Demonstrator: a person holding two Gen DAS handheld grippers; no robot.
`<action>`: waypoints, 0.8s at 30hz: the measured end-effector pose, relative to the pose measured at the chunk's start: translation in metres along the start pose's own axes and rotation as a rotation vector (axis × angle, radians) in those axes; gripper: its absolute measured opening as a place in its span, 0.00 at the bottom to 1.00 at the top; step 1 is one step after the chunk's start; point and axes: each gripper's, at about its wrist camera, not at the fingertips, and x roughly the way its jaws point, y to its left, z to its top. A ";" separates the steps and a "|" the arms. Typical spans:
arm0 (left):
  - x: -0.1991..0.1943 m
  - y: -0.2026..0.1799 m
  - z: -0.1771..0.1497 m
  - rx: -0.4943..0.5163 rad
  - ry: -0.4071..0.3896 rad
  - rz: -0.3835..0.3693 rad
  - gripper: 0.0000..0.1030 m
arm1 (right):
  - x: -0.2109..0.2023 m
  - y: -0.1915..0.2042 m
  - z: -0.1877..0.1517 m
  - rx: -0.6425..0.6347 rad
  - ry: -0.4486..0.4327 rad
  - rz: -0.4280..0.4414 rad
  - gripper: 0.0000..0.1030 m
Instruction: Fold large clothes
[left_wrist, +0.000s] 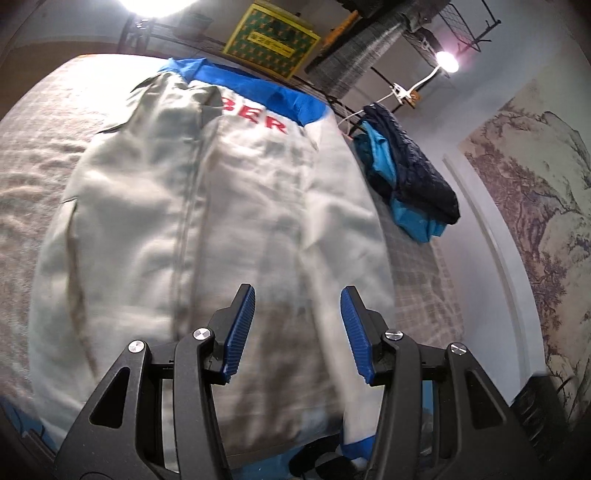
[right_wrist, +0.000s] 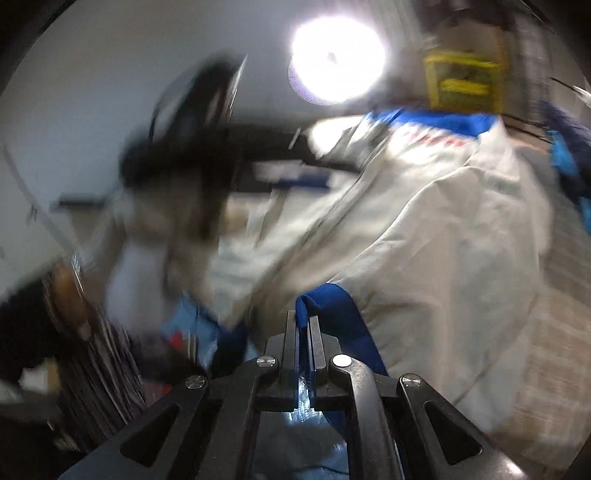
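Jacket (left_wrist: 207, 206): white-grey, blue collar band at the far end, red letters "BER" (left_wrist: 255, 118) showing below it. It lies spread on the bed (left_wrist: 40, 155), collar away from you, a seam running down its length. One flap is folded over the lettering's left part.

Your left tongs (left_wrist: 297, 330): fingers apart, blue ribbed pads (left_wrist: 242, 332) facing each other, nothing between them. They hover over the jacket's near end, right of the seam.

Your right tongs (right_wrist: 303, 332): fingers pressed together on a blue cuff (right_wrist: 332, 310) (the fabric bulges out just above the tips). White cloth runs from that cuff up toward the collar (right_wrist: 436, 122); this view is heavily blurred, so finer detail cannot be told.

Bed: pale checked cover, jacket occupying most of the near part.

Other items: a dark navy and light-blue garment (left_wrist: 406, 173) heaped at the bed's far right edge, apart from the jacket; a yellow-green box (left_wrist: 271, 38) beyond the collar; a lamp (left_wrist: 447, 61) on the rack at right; a landscape mural (left_wrist: 535, 206) on the right wall.
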 end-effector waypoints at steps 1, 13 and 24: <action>0.000 0.003 0.000 -0.003 0.002 0.006 0.48 | 0.012 0.002 -0.003 -0.020 0.038 0.003 0.00; 0.028 0.006 -0.035 0.001 0.180 -0.042 0.48 | 0.023 -0.019 -0.031 -0.020 0.143 -0.007 0.05; 0.038 0.001 -0.077 0.016 0.297 -0.026 0.48 | -0.044 -0.099 -0.033 0.230 -0.041 0.083 0.42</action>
